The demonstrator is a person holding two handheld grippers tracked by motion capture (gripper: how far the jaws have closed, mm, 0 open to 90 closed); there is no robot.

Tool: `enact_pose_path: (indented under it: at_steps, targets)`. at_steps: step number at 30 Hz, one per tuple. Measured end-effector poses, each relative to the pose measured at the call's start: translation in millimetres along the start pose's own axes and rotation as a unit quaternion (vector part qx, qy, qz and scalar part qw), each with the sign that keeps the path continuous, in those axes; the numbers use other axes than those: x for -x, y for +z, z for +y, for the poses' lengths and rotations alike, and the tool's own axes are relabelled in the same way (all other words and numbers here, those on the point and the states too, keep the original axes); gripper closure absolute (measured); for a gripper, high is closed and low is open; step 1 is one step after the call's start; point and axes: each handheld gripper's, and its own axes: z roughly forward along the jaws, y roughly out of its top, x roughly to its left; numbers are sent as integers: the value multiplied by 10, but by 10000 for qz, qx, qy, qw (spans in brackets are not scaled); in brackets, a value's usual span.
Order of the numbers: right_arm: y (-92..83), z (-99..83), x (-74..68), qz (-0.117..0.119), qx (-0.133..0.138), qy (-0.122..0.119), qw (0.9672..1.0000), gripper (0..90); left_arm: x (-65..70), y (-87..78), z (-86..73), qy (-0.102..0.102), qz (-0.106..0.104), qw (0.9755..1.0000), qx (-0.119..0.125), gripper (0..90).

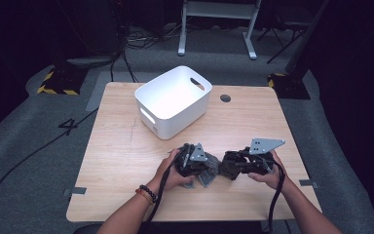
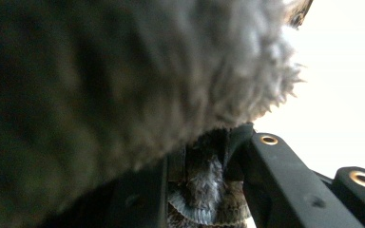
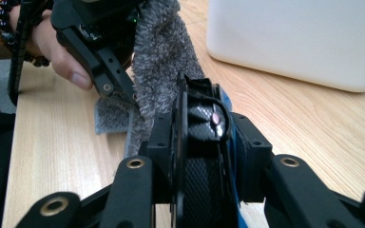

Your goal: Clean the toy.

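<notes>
- High view: left gripper [image 1: 200,168] and right gripper [image 1: 230,165] meet over a grey fuzzy cloth [image 1: 209,170] near the table's [image 1: 126,156] front edge, before the white bin [image 1: 173,100].
- Left gripper view: jaws pinch the cloth [image 2: 199,194]; soft, light, floppy.
- Right gripper view: jaws clamped on a dark carbon-patterned piece [image 3: 202,142] beside the cloth [image 3: 159,52]; an edge looks the best place to grip.

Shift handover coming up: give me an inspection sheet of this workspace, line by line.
Surface: light wooden table, with a dark round spot near its far edge.
Job's things: grey fuzzy cloth held between both grippers near the table's front; white bin behind it with nothing seen inside.
Clutter: nothing seen.
Grippers: left gripper shut on the grey fuzzy cloth; right gripper shut on a dark patterned thing whose kind I cannot tell.
Cables: one cable trails from each gripper; more lie on the floor.
Surroundings: grey carpet, dark room, white frame legs behind.
</notes>
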Motion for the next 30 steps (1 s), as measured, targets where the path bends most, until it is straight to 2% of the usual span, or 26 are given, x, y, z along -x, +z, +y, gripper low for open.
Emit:
enact_pose_path:
  at_steps: [2, 4, 6, 8, 10, 12, 14, 16, 18, 20, 23, 25, 28, 30]
  targets:
    - [-15, -9, 15, -1, -1, 19, 10000, 659, 7, 3, -3, 2, -63, 10000, -7, 761]
    - [-31, -21, 43, 0, 11, 49, 10000, 658, 29, 12, -5, 100, -269, 9996, -47, 755]
    - [-47, -34, 71, -50, 20, 91, 9999, 658, 73, 24, -5, 280, -528, 9982, -87, 747]
    - [-58, -44, 91, -114, 30, 125, 9999, 659, 148, 38, 8, 497, -800, 9955, -109, 746]
    - [-54, -49, 105, -210, 57, 166, 9996, 659, 240, 54, 39, 709, -1079, 9916, -83, 739]
    - [-36, -40, 106, -261, 82, 204, 9994, 660, 333, 98, 77, 820, -1344, 9875, -90, 724]
    - [-2, -24, 94, -267, 137, 241, 9993, 661, 430, 175, 105, 905, -1393, 9858, -244, 709]
    - [48, 2, 78, -215, 207, 259, 9992, 661, 495, 252, 114, 968, -1321, 9858, -365, 709]
    - [93, 30, 45, -236, 244, 241, 9991, 661, 508, 302, 112, 895, -1167, 9883, -401, 709]
    - [124, 39, 34, -230, 365, 259, 9987, 661, 495, 324, 94, 726, -1041, 9913, -356, 713]
    - [146, 26, 32, -250, 485, 310, 9980, 661, 457, 348, 65, 480, -724, 9956, -353, 726]
    - [156, 3, 45, -216, 496, 373, 9978, 660, 426, 357, 49, 327, -501, 9976, -348, 739]
    - [149, -13, 44, -235, 484, 389, 9978, 657, 386, 362, 35, 163, -244, 9991, -316, 753]
    - [142, -13, 42, -206, 459, 358, 9981, 651, 360, 360, 24, 92, -150, 9993, -343, 760]
